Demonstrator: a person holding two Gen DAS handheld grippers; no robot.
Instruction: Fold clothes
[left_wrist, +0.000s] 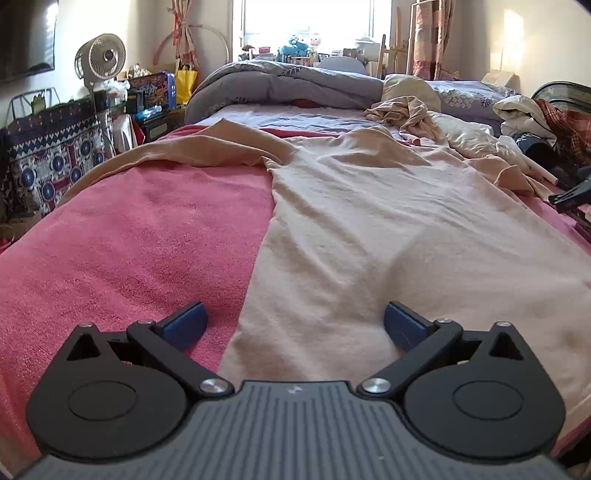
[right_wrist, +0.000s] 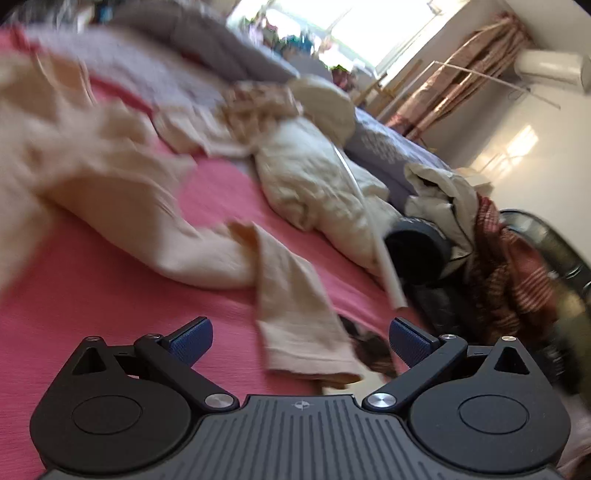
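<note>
A pale peach long-sleeved garment (left_wrist: 369, 206) lies spread flat on a pink blanket (left_wrist: 129, 236) on the bed. Its left sleeve (left_wrist: 184, 147) stretches out to the left. My left gripper (left_wrist: 295, 325) is open and empty, low over the garment's near left hem edge. In the blurred, tilted right wrist view, my right gripper (right_wrist: 301, 341) is open and empty, with the cuff of the garment's right sleeve (right_wrist: 299, 317) lying between its blue fingertips (right_wrist: 192, 341). The right gripper shows as a dark shape in the left wrist view (left_wrist: 570, 194).
A crumpled heap of cream and tan clothes (left_wrist: 436, 118) and a grey duvet (left_wrist: 280, 85) lie farther up the bed. A white tube (right_wrist: 384, 258), a dark round object (right_wrist: 417, 247) and a red plaid cloth (right_wrist: 509, 266) sit at the bed's right edge. A fan (left_wrist: 101, 57) stands left.
</note>
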